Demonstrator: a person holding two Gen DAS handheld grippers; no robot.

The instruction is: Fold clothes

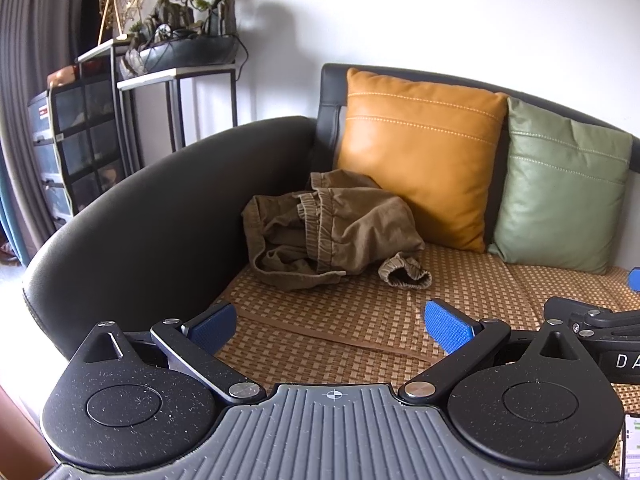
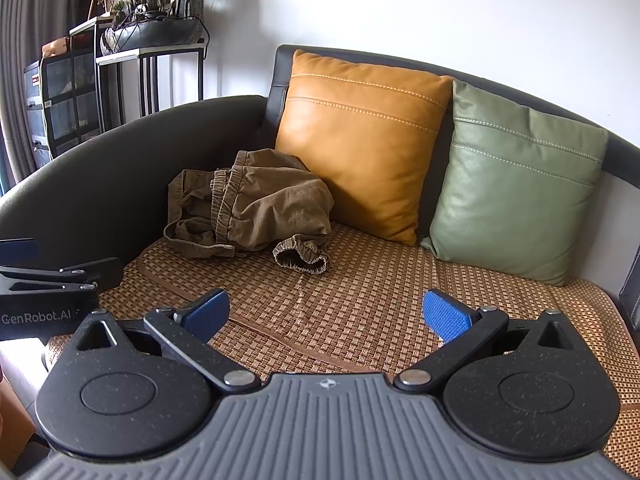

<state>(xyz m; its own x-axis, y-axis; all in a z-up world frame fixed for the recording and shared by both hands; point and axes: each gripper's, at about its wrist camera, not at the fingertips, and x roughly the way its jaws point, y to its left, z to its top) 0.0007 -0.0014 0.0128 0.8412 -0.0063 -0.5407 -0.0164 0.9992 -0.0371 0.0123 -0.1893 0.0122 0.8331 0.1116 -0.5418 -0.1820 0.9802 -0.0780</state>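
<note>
Lying crumpled in the sofa's back corner, the trousers (image 1: 332,232) lean against the armrest (image 1: 168,216) and the orange cushion (image 1: 420,152), one cuff spilling forward onto the woven mat (image 1: 360,320). Nothing is spread yet, so you likely need to drag them out to the open mat first. Both your grippers hang short of them, left gripper (image 1: 336,322) and right gripper (image 2: 326,312), fingers spread wide and empty. Your right view shows the green cushion (image 2: 516,176) whole and the mat's far end; your left view shows more of the armrest.
</note>
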